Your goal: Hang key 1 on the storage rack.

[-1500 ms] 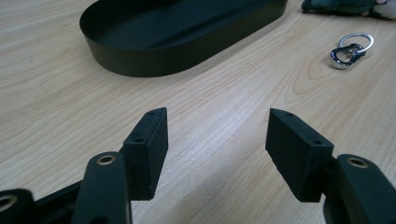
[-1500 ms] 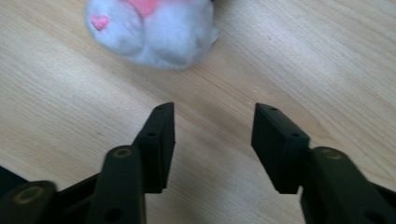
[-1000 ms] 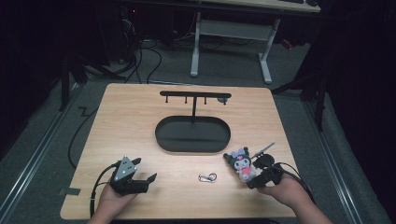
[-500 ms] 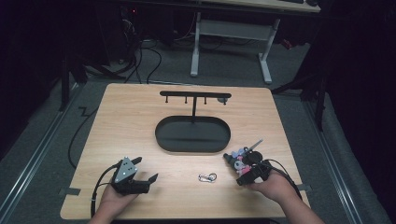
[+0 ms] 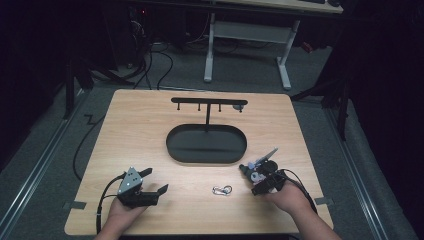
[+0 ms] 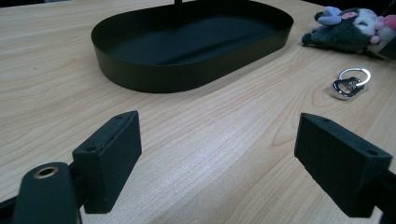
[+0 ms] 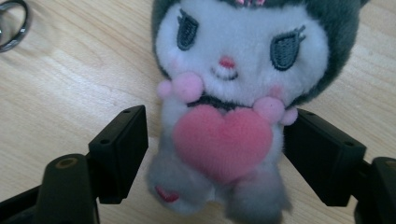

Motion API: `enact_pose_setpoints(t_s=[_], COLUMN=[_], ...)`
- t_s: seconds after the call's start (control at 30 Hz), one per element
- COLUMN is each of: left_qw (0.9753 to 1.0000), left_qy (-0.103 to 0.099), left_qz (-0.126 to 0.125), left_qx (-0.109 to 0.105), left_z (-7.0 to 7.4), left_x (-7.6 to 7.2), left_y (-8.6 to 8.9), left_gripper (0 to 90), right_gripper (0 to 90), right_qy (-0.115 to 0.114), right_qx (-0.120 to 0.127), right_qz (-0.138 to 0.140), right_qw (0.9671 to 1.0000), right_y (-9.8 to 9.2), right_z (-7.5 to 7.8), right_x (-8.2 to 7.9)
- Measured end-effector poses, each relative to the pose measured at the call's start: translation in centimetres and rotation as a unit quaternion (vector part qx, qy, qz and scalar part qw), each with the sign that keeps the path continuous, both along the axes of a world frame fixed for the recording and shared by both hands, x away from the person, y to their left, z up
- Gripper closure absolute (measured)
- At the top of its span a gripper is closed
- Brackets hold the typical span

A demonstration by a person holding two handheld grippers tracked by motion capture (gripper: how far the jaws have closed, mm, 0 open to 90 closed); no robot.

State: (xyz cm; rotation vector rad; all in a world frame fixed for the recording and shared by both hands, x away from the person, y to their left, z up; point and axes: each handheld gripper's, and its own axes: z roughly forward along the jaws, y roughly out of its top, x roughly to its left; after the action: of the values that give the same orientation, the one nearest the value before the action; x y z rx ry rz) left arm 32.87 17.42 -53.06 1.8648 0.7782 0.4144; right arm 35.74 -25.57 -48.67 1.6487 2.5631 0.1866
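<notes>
Since the earlier frame, right gripper (image 7: 215, 154) has lowered the grey-and-white plush doll with pink heart (image 7: 233, 93) onto the wooden table (image 5: 150, 130); jaws straddle it, parted; left gripper (image 5: 150, 186) gapes wide.

A light wooden table (image 5: 150, 125) stands on a dark floor. Near its middle lies a black oval tray (image 5: 206, 145), and from the tray's far edge a thin post rises to a black bar with small hooks (image 5: 209, 102). At the near left, a hand (image 5: 122, 215) holds the left gripper (image 5: 155, 181), whose black fingers are spread apart above bare wood. At the near right, the other hand (image 5: 286, 196) holds the right gripper (image 5: 252, 181) at a small plush toy (image 5: 253, 172) near the tray's right end. Between both grippers, a metal key ring with a clip (image 5: 222, 190) lies on the table.
</notes>
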Motion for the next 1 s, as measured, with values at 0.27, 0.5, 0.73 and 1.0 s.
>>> enact_pose_setpoints(t_s=[0.27, 0.5, 0.73, 1.0], left_qw=[1.0, 1.0, 1.0, 1.0], left_qy=[0.0, 0.004, 0.005, 0.004], left_qz=[-0.005, -0.002, -0.003, -0.005], left_qx=[0.002, -0.001, -0.001, -0.001], left_z=[0.0, 0.0, 0.0, 0.0], left_x=[0.0, 0.0, 0.0, 0.0], left_y=[-0.1, 0.0, 0.0, -0.1], left_gripper=[16.7, 17.1, 17.4, 17.9], right_gripper=[31.2, 44.7, 46.9, 48.5], right_qy=[-0.002, -0.012, -0.011, -0.011], right_qx=[-0.001, 0.008, 0.013, 0.015], right_qz=[-0.002, 0.018, 0.02, 0.019], right_qw=[1.0, 0.9997, 0.9997, 0.9996], right_y=[0.1, -0.3, -0.6, -0.7], right_z=[-0.5, -0.1, 0.2, 0.8], right_x=[0.1, -0.1, -0.2, -0.1])
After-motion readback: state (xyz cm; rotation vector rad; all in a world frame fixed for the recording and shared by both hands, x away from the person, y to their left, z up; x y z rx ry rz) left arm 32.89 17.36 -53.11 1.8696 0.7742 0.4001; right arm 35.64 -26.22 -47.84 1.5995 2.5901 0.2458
